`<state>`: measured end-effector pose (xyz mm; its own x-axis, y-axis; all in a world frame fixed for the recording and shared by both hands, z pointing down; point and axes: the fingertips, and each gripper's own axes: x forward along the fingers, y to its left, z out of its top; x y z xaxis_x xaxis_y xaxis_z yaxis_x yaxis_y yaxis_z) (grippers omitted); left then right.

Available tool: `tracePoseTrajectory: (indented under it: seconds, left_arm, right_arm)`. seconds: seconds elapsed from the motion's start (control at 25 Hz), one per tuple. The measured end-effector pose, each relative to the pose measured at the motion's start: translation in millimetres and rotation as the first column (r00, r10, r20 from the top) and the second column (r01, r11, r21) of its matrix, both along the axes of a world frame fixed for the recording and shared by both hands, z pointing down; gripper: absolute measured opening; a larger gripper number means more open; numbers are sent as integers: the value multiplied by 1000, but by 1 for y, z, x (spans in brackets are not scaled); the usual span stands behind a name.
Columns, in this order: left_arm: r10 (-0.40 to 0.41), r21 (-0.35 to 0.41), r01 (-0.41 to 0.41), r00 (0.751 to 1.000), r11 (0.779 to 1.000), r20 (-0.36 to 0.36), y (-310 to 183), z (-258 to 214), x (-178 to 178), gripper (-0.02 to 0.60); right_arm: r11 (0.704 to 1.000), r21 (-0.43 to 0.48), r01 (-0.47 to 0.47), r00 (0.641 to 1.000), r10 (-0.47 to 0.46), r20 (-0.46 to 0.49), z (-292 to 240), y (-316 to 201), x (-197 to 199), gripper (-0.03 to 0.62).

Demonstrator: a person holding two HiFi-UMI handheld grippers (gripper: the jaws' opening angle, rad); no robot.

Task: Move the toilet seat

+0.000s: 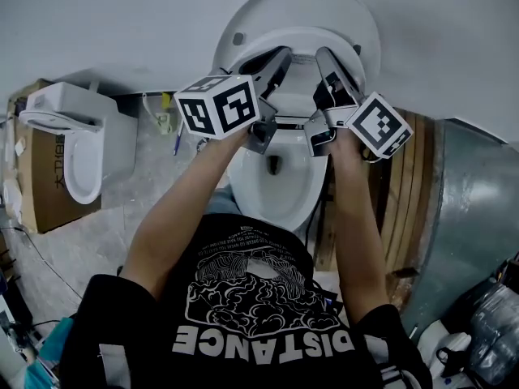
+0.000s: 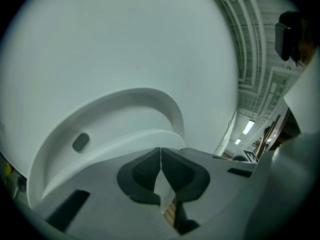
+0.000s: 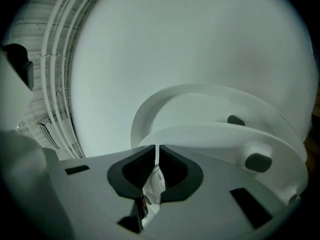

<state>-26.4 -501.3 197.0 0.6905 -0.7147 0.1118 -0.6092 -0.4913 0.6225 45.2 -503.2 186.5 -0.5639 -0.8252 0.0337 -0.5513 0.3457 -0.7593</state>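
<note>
Left gripper (image 1: 283, 53) at seemingly near-upright toilet seat (image 1: 302, 37)

Wall (image 1: 97, 23): plain white.
Floor (image 1: 128, 211): grey concrete.
Left: spare toilet (image 1: 77, 140) on cardboard box (image 1: 40, 205).
Right: wooden pallet (image 1: 405, 209).
Light: ceiling strips (image 2: 248, 127).

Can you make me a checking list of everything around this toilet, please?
Surface: grey floor.
Job's things: toilet seat raised off the bowl, lid up behind it.
Clutter: second toilet and cardboard box, at left.
Grippers: left gripper and right gripper both shut, tips up by the seat.
Cables: thin cable on the floor, lower left.
Surroundings: white wall; wooden planks on the right.
</note>
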Motion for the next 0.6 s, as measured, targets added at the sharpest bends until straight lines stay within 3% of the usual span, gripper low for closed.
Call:
tracePoseTrajectory:
  seconds: [0.6]
  left_arm:
    - [37,27,-39,995,999,92,-41,9,-4,18]
  right_arm:
    - [998,13,-55,995,56,-84,8,-41,-5,35]
